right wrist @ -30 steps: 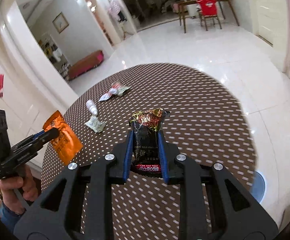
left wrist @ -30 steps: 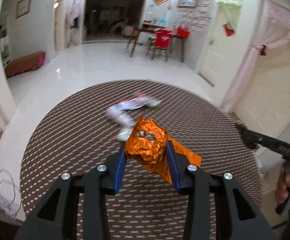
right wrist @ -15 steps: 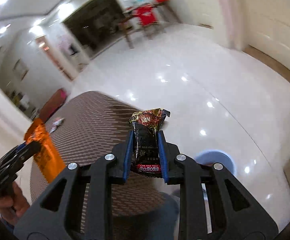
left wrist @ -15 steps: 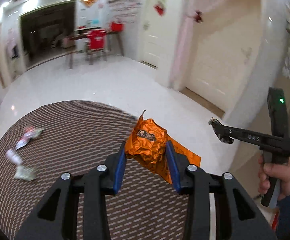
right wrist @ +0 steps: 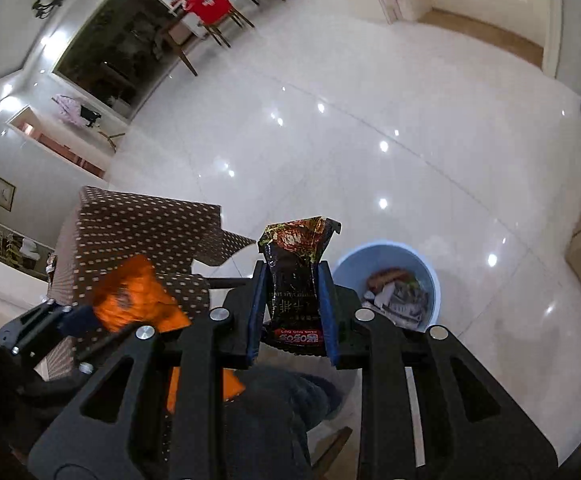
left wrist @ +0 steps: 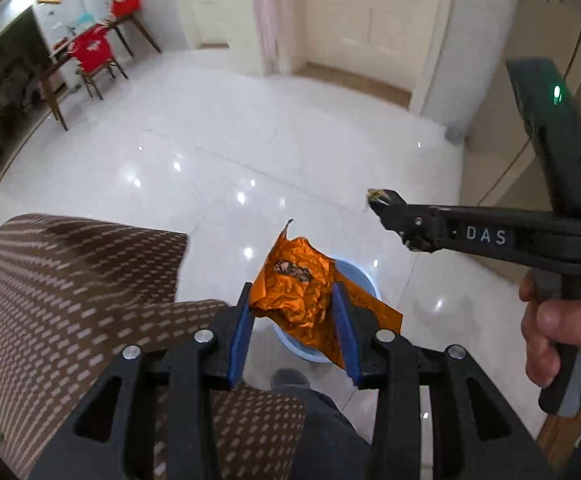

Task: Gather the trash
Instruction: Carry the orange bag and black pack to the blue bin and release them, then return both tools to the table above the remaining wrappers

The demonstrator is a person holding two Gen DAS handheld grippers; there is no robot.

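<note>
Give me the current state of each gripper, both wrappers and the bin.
left gripper: shut on the orange wrapper.
right gripper: shut on the black wrapper.
orange wrapper: crumpled, held in the air in front of the bin.
black wrapper: upright between the fingers, top torn open.
blue bin: on the floor, open, trash already inside.

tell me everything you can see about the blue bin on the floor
The blue bin is a round, pale blue tub, plastic by its look, standing upright on the glossy white floor beside the brown dotted tablecloth. It is open-topped and already holds crumpled wrappers. Nothing touches its rim; the right claw hides part of its near side.
</note>
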